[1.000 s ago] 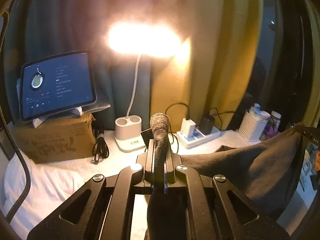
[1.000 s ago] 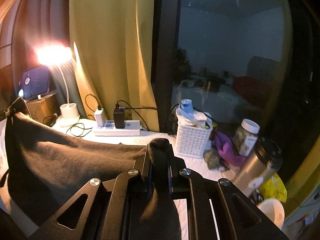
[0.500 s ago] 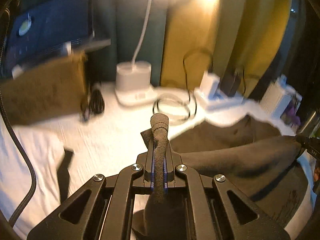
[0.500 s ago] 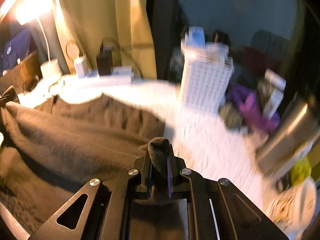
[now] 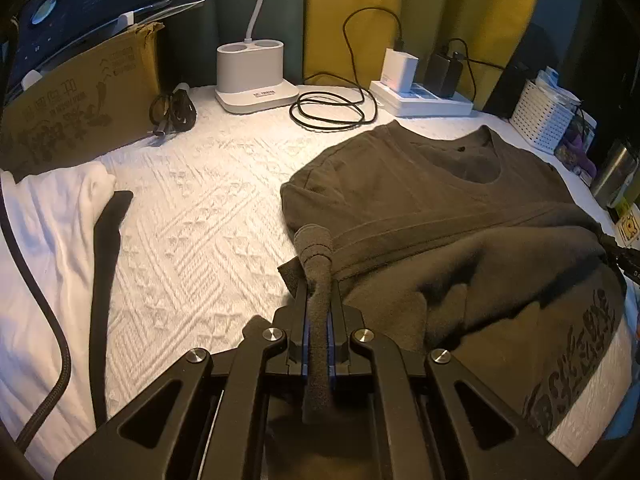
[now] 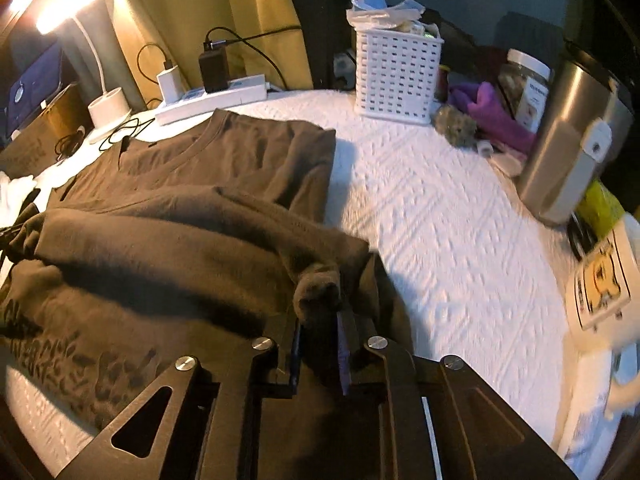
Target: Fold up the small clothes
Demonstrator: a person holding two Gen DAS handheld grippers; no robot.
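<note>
I saw dark print on my shirt (image 5: 576,364) and on the box (image 5: 76,108) (both too distorted to read); no other text was legible.

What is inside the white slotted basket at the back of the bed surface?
The white basket holds crumpled plastic bags and packets poking above its rim, one blue and white. Whatever lies lower down is hidden behind its slotted walls.
</note>
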